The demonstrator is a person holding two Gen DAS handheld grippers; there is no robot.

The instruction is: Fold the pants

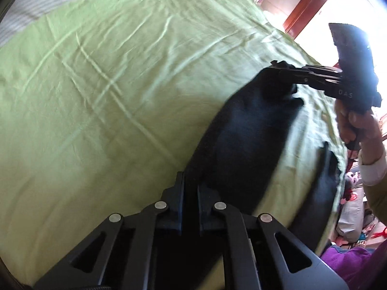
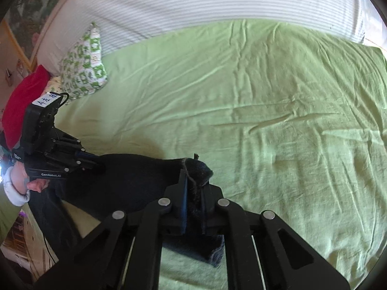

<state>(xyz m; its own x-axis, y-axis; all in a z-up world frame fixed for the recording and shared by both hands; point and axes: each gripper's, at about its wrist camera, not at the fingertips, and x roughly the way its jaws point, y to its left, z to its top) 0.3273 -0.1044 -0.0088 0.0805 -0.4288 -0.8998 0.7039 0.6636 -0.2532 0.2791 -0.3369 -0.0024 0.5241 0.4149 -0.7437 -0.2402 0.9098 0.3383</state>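
Observation:
Black pants (image 1: 244,130) hang stretched between my two grippers above a green bed sheet (image 1: 108,96). My left gripper (image 1: 189,188) is shut on one end of the pants. My right gripper (image 1: 285,68), seen from the left wrist view, is shut on the other end. In the right wrist view my right gripper (image 2: 193,186) pinches a fuzzy black edge of the pants (image 2: 135,176), and the left gripper (image 2: 96,163) grips the far end. Another part of the pants (image 1: 324,181) trails over the bed's edge.
A striped white cover (image 2: 205,2) lies at the head of the bed. A green-patterned pillow (image 2: 84,65) and a red cushion (image 2: 24,106) sit at the bed's left side. A purple cloth (image 1: 348,263) and clutter lie beyond the bed edge.

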